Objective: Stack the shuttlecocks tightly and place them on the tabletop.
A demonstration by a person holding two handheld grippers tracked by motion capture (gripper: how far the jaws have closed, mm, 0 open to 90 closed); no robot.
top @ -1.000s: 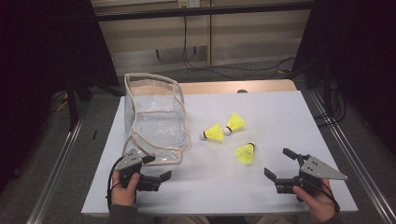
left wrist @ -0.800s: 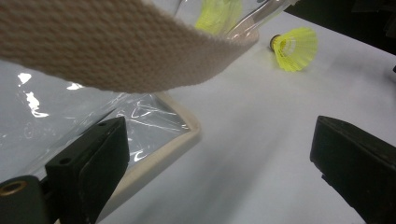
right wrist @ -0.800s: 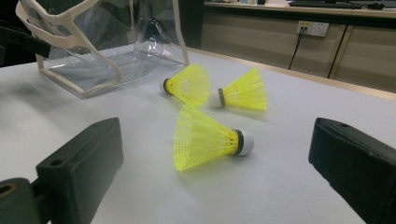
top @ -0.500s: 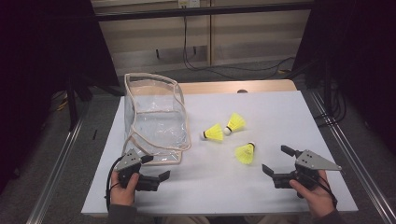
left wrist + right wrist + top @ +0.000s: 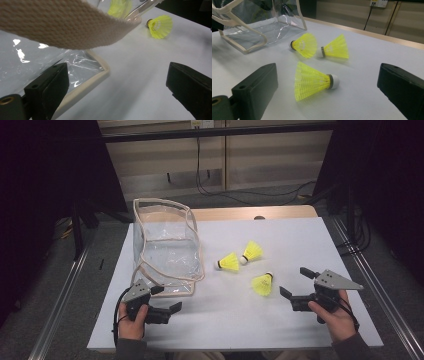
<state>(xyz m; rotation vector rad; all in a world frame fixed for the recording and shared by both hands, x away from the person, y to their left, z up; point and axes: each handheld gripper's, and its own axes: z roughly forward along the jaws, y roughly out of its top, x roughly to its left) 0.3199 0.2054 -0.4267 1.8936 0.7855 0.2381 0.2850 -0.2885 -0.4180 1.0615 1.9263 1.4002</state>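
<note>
Three yellow shuttlecocks lie on the white table: one nearest me, and two close together behind it. A clear plastic bag with beige trim stands at the left, mouth up. My right gripper is open just right of the nearest shuttlecock, which lies ahead between its jaws, untouched. My left gripper is open at the bag's front right corner. The bag's beige strap hangs close over its camera, and a shuttlecock shows beyond.
The table's front edge runs just below both hands. Metal rails flank the table on both sides. Cables lie on the floor behind it. Bare white surface lies between the two grippers.
My right gripper has moved left and slightly forward, closer to the nearest shuttlecock. The left gripper has barely moved. Shuttlecocks and bag stay put.
</note>
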